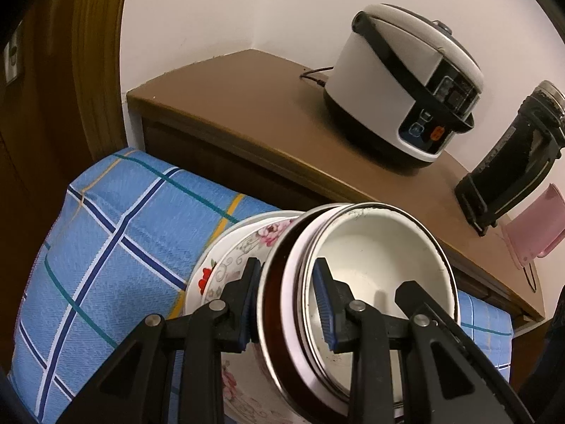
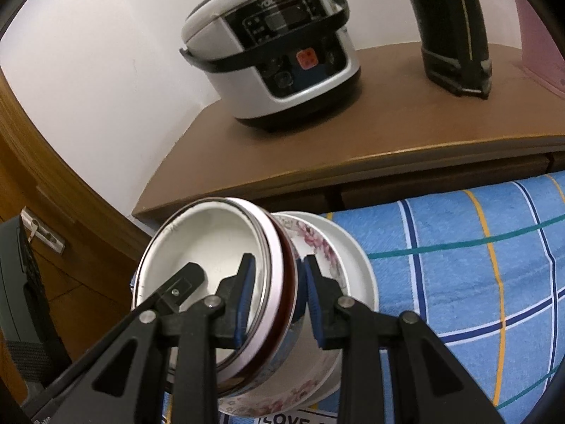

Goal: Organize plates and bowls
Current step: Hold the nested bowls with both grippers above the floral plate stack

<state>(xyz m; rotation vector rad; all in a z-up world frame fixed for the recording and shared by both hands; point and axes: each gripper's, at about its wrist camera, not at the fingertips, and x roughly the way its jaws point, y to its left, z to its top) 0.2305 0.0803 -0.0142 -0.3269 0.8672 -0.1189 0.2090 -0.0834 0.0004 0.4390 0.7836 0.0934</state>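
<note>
From the left wrist, the left gripper is clamped across the rims of a nested stack of dishes, tilted over a blue checked cloth. At least three can be counted: a white bowl innermost, a brown-rimmed one, and a flowered bowl outermost; black linkage hides the stack's lower part. One rice cooker stands on the brown cabinet.

From the right wrist, the right gripper grips the same stack's opposite rim. A white plate shows behind the flowered bowl. A black jug is cut off at the top.
</note>
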